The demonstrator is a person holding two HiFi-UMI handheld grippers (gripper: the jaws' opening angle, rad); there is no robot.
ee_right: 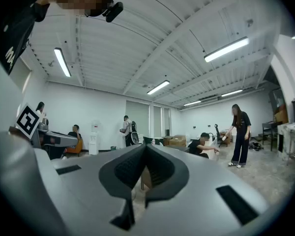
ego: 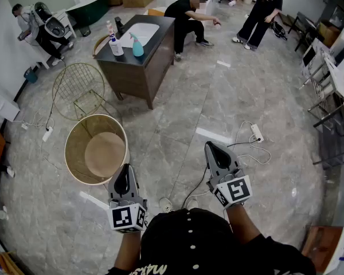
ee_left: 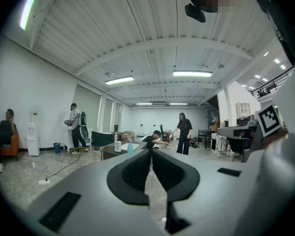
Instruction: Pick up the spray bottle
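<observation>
The teal spray bottle (ego: 137, 46) stands on a dark sink cabinet (ego: 132, 73) far across the floor, beside a white pump bottle (ego: 116, 46). In the left gripper view the spray bottle (ee_left: 130, 146) shows small, just left of the jaw tips. My left gripper (ego: 124, 172) is held low and near my body, shut with nothing between its jaws. My right gripper (ego: 214, 149) is level beside it, also shut and empty. Both point toward the cabinet from several steps away. The right gripper view does not show the bottle.
A round gold wire drum (ego: 96, 149) and a wire chair (ego: 78, 90) stand on the floor between me and the cabinet. A power strip (ego: 256, 133) with cables lies to the right. Several people (ego: 186, 22) are beyond the cabinet. Desks (ego: 332, 90) line the right wall.
</observation>
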